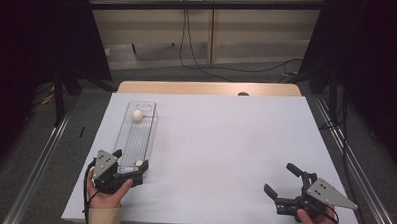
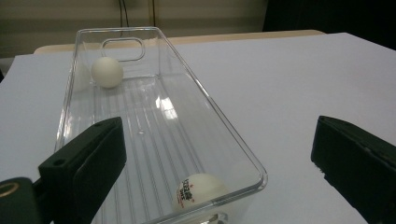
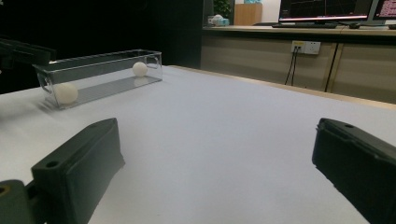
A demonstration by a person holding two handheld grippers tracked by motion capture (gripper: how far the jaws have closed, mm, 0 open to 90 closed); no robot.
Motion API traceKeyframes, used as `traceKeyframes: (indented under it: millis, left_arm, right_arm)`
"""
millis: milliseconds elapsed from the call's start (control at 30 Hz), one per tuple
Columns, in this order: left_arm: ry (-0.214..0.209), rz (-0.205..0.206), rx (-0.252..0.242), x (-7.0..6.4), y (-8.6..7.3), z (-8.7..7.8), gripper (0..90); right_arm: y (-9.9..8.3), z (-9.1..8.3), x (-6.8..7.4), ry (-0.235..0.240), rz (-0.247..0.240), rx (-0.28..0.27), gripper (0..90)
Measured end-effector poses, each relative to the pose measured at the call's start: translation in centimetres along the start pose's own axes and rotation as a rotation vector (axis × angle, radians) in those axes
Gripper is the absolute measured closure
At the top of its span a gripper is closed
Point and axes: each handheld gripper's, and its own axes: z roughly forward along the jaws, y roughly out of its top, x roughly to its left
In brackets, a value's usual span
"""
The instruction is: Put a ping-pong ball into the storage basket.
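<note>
Your left black two-jaw tongs (image 1: 129,177) and right black tongs (image 1: 279,187) carry grey three-cornered plates, black cables; beige sleeve cuff (image 1: 104,218).

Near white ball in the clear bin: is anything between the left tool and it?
Yes. The clear plastic bin's near end wall stands between the open left tool and the printed white ball, which lies inside against that wall. From above, nothing visible covers it.

Clear ribbed bin (image 2: 154,126); white balls (image 2: 107,72), one red-printed (image 2: 198,190); white table (image 1: 225,143)

Grey floor (image 1: 45,151), wood wall panels (image 1: 259,29), black curtains (image 1: 34,36)
</note>
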Motion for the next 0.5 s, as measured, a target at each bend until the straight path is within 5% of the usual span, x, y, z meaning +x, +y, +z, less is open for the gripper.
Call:
traceKeyframes:
  millis: [500]
  left_arm:
    - [-0.006, -0.033, -0.017, 0.32, -0.27, -0.01, 3.3]
  right_arm:
    - [-0.03, 0.00, -0.04, -0.004, -0.003, 0.002, 0.8]
